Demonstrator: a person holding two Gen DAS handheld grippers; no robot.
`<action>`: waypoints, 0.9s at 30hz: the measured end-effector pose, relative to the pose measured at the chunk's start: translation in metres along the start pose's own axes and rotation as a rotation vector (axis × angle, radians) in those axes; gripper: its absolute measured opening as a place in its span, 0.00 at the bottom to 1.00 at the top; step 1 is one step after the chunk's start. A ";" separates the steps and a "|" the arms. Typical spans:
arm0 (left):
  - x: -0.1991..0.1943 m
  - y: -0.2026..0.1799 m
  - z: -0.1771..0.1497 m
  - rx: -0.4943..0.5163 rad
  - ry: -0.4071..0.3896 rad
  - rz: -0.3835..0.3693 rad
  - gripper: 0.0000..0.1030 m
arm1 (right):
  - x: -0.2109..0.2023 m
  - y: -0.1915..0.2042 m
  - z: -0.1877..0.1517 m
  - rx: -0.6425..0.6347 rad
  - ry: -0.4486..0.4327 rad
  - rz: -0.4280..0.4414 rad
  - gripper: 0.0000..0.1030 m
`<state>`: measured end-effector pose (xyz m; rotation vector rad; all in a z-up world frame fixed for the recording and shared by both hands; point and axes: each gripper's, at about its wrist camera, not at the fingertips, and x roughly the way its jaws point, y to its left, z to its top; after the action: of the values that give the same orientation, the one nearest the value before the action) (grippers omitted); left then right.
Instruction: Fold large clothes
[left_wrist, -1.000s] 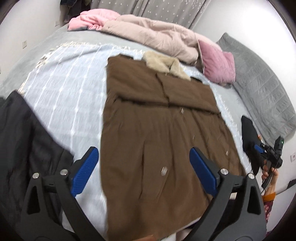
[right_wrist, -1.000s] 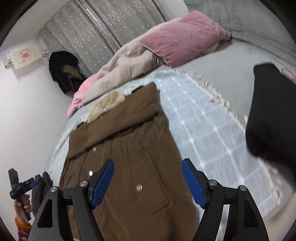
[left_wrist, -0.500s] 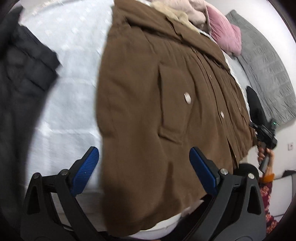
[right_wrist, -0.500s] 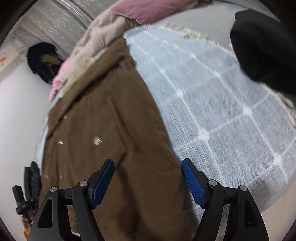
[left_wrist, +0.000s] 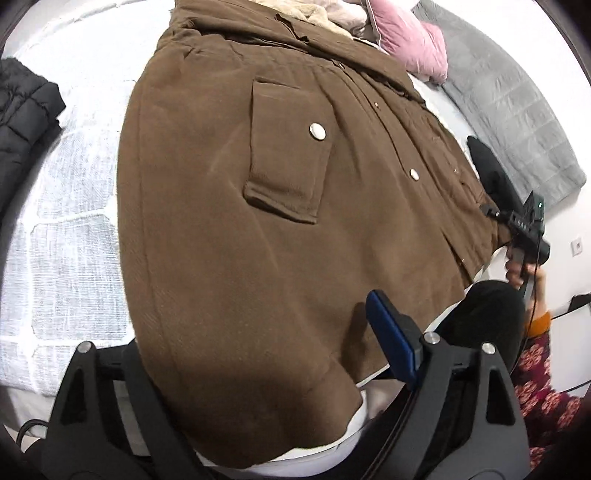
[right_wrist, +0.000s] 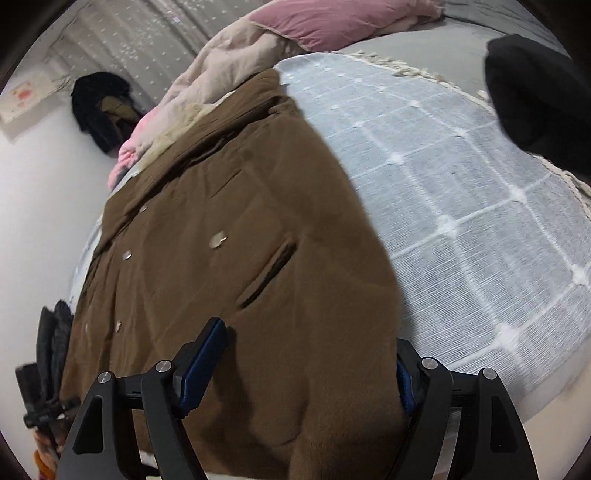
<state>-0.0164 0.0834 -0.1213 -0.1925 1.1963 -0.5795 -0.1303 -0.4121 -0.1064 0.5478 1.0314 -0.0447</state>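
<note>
A large brown coat (left_wrist: 280, 206) with snap buttons, a flap pocket and a cream fur collar lies flat on a pale checked throw (left_wrist: 62, 206). It also shows in the right wrist view (right_wrist: 229, 258). My left gripper (left_wrist: 255, 354) is open at the coat's near left hem corner; the hem lies between its jaws and covers the left finger. My right gripper (right_wrist: 306, 369) is open at the near right hem corner, with the hem between its jaws and its right finger half hidden by cloth.
A black puffer jacket (left_wrist: 22, 110) lies at the left edge of the throw. A black garment (right_wrist: 535, 96) lies at the right. Pink pillow (left_wrist: 410, 48) and pinkish duvet (right_wrist: 225, 62) sit behind the collar. The bed edge is just below the hem.
Both grippers have dropped down and forward to the coat's hem. The hem corners now lie between the open jaws, where before the grippers hovered above the coat.
</note>
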 end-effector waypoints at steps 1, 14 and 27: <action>0.001 0.003 0.002 -0.023 -0.010 -0.023 0.82 | 0.001 0.003 -0.001 0.009 0.010 0.040 0.76; 0.004 0.037 0.008 -0.263 -0.052 -0.235 0.09 | 0.006 0.009 0.002 0.154 0.017 0.201 0.15; -0.163 -0.040 0.072 -0.093 -0.596 -0.337 0.06 | -0.099 0.065 0.067 0.170 -0.373 0.642 0.10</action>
<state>-0.0022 0.1232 0.0563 -0.6098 0.6115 -0.6959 -0.1100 -0.4079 0.0278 0.9654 0.4579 0.3255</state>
